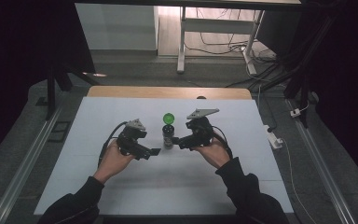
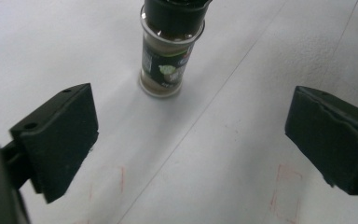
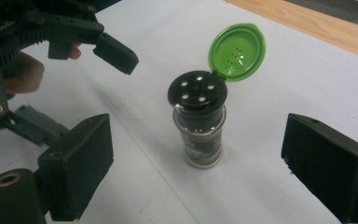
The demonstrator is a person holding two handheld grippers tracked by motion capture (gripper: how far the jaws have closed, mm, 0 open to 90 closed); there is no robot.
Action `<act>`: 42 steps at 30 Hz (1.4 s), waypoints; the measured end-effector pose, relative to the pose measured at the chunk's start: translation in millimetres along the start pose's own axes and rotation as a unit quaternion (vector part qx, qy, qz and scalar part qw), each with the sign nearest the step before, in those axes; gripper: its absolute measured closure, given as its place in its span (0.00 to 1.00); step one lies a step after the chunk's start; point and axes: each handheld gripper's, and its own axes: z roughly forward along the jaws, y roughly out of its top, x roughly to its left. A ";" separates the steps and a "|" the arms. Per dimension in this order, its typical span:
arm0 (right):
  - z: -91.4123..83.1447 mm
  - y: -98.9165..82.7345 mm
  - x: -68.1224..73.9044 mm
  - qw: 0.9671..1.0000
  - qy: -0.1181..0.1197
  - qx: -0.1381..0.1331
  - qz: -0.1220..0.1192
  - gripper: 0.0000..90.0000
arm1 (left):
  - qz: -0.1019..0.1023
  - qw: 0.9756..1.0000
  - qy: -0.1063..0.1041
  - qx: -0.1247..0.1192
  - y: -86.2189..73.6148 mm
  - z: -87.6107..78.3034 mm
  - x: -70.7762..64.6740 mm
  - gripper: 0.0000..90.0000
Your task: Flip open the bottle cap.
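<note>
The jar (image 3: 199,135) is standing upright on the table (image 1: 121,186), green lid (image 3: 237,51) flipped open — left gripper (image 2: 189,144) and right gripper (image 3: 205,163) are flanking it, jaws gaping wide, holding nothing.

Left claw (image 1: 154,151) and right claw (image 1: 177,141), jaws apart, facing inward.

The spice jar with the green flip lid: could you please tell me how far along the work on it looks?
Done: the spice jar stands upright on the white table, its green lid flipped open and the shaker holes exposed. In hand: nothing; the left tongs and right tongs are open, flanking the jar without touching. Nothing visible shows what remains.
</note>
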 end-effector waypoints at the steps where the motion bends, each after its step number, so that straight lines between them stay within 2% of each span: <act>1: -0.4 -0.9 0.7 1.000 0.000 0.000 -0.003 0.08 | -0.001 1.000 -0.003 -0.002 -1.0 -1.9 -0.1 0.03; 7: -7.1 -6.9 4.4 1.000 0.007 0.001 -0.003 0.05 | -0.007 1.000 -0.015 -0.006 -7.1 -11.1 -2.0 0.00; 14: -16.3 -14.4 7.8 1.000 0.009 -0.004 -0.010 0.03 | 0.012 1.000 -0.008 -0.013 -12.7 -24.0 -8.5 0.00; 21: -25.8 -21.0 9.8 1.000 0.003 -0.004 -0.019 0.01 | 0.001 1.000 -0.005 -0.021 -24.5 -37.1 -12.9 0.00; 34: -49.9 -40.5 9.2 1.000 0.002 -0.009 -0.002 0.00 | -0.014 0.999 0.013 -0.032 -48.4 -63.5 -18.4 0.00; 42: -69.0 -56.7 5.8 1.000 -0.010 -0.011 0.006 0.00 | -0.032 0.999 0.012 -0.041 -65.1 -80.2 -21.7 0.00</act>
